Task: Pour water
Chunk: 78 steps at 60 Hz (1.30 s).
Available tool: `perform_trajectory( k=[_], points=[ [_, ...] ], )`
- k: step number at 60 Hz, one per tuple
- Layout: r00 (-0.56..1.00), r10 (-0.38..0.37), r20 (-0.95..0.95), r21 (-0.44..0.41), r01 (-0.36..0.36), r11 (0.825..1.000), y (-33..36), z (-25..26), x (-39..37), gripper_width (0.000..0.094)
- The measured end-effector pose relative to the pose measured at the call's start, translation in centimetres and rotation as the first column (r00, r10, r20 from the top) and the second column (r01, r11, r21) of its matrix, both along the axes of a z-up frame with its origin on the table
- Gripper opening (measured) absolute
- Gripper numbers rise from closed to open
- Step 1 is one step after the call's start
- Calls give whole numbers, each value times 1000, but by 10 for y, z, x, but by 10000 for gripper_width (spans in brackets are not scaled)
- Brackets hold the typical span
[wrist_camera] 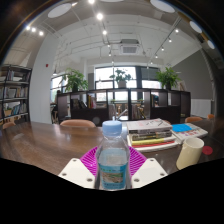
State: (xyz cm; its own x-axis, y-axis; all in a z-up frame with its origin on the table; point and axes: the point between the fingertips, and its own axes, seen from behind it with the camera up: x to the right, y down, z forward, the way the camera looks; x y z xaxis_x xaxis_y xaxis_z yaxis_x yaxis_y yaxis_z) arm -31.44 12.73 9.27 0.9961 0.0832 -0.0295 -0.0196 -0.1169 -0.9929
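Gripper pinching capped water bottle between pink pads, upright above wooden table. Cap on, no pouring yet. Pale cup near, just beside stacked books; likely target. Left: uncapping, tilting over cup.

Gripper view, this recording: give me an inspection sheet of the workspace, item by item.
Surface: brown wooden table, mostly bare near the claw.
Job's things: clear water bottle with pale cap, upright between the claw's fingers; pale cup beyond, to one side.
Clutter: stack of books, blue object on the table.
Grippers: claw about the bottle; contact cannot be judged.
Cables: nothing seen.
Surroundings: office, bookshelf, potted plants, windows, ceiling lights.
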Motion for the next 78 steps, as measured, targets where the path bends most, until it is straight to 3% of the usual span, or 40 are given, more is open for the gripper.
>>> perform_trajectory(
  k=[10,23,38,44,50,56,62,78],
  points=[
    [1000,7,8,7,-7,1000,0,-1,3,335],
    [1000,26,-2,-48,-26,999,1,4,9,336],
    [889,3,-458,5,-1,1000,5,55,63,334],
    [750,-4,-662,25,28,999,10,71,92,334],
    [514,-7,-858,26,56,998,8,86,114,344],
    [232,68,-970,85,64,994,9,104,137,344],
    [-29,118,-993,114,110,987,7,112,161,342],
    [-492,125,-862,29,198,980,-2,94,200,346]
  ],
)
